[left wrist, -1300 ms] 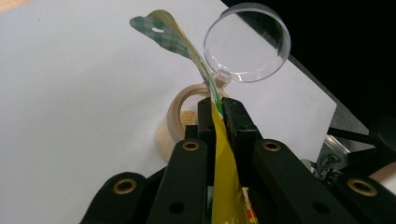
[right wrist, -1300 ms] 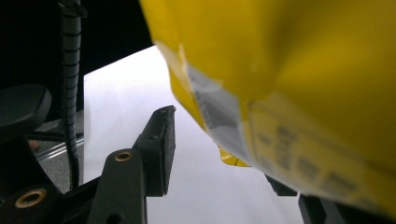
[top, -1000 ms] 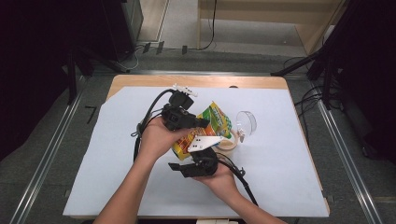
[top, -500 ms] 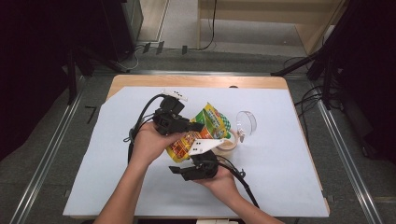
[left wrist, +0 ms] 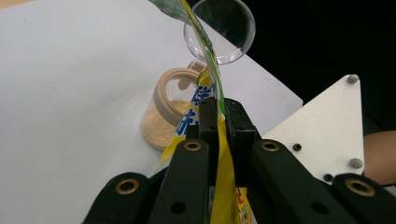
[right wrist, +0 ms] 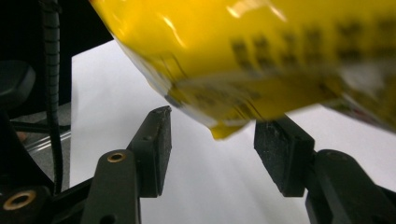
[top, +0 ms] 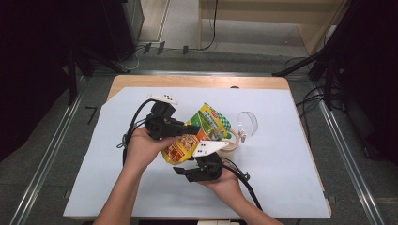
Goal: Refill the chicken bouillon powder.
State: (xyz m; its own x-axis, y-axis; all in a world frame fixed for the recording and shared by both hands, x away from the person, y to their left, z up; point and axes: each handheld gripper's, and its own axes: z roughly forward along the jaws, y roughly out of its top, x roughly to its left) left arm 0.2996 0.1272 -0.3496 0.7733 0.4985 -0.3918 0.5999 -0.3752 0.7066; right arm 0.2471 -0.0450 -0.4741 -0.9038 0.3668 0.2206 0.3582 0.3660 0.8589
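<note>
My left fingers [left wrist: 215, 128] are clenched on the edge of the yellow pouch [top: 195, 133], pinching the thin film flat between the pads. In the left gripper view the pouch's edge runs up from my pads toward the top of the frame, crossing in front of the jar [left wrist: 170, 109] and its clear lid [left wrist: 233, 35]. The jar sits left of centre there, on the white sheet, with pale powder in its bottom; the round lid stands hinged open at its far side, at the upper middle of the frame.

In the high view the pouch sits at the centre of the frame, tilted, its green-and-yellow top toward the upper right and its orange end toward the lower left. The left gripper [top: 164, 125] grips it from the left side. The jar [top: 230, 144] is just right of the pouch, and the lid [top: 248, 123] just above and right of it.

My right fingers [right wrist: 212, 151] are released, spread apart, and have just been easing wider. The pouch's lower corner [right wrist: 224, 130] hangs above the gap between them, touching neither pad. In the high view the right gripper [top: 199, 169] lies just below the pouch on the tabletop [top: 291, 187].
</note>
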